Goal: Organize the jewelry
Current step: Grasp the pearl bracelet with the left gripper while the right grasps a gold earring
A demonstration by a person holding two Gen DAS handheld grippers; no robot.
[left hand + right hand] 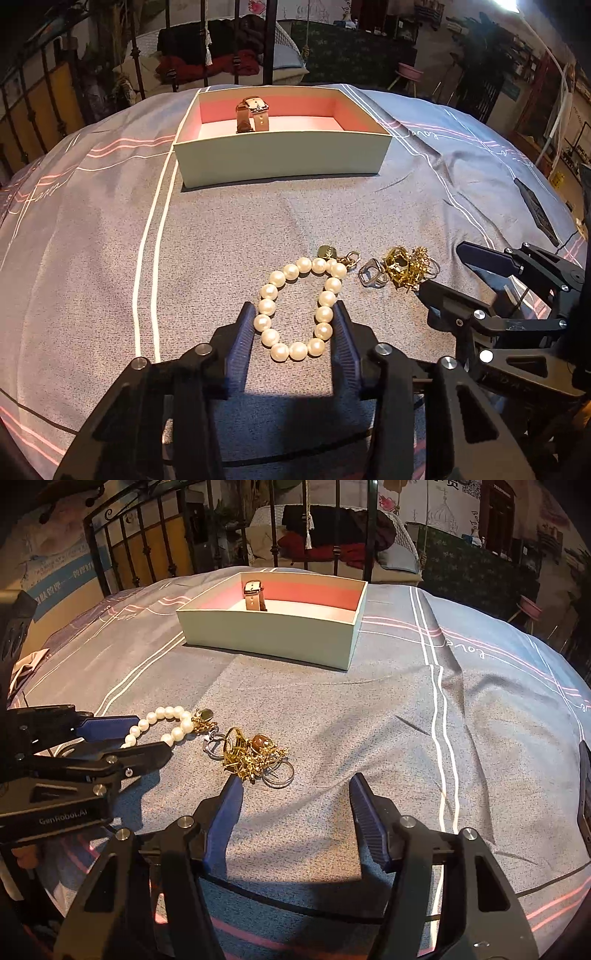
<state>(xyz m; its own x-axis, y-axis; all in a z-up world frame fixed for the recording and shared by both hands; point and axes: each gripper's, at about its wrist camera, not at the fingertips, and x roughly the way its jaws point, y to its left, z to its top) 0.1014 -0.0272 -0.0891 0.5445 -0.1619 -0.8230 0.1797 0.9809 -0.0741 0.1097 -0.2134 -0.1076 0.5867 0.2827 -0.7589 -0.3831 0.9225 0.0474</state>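
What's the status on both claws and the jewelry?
Left claw closed around the pearl bracelet, pads at the beads. Right claw open, nothing between its pads, gold pile just left of it. Watch already in box. Nothing in the way.

The left tool (295, 314) is angling downward at the lower centre of its own view, its blue fingers (245, 332) standing narrowly apart and pressing on both sides of a pearl bracelet (295, 306). The right tool (295, 786) is tilting down at lower centre, its fingers (365, 812) gaping wider, nothing between them.
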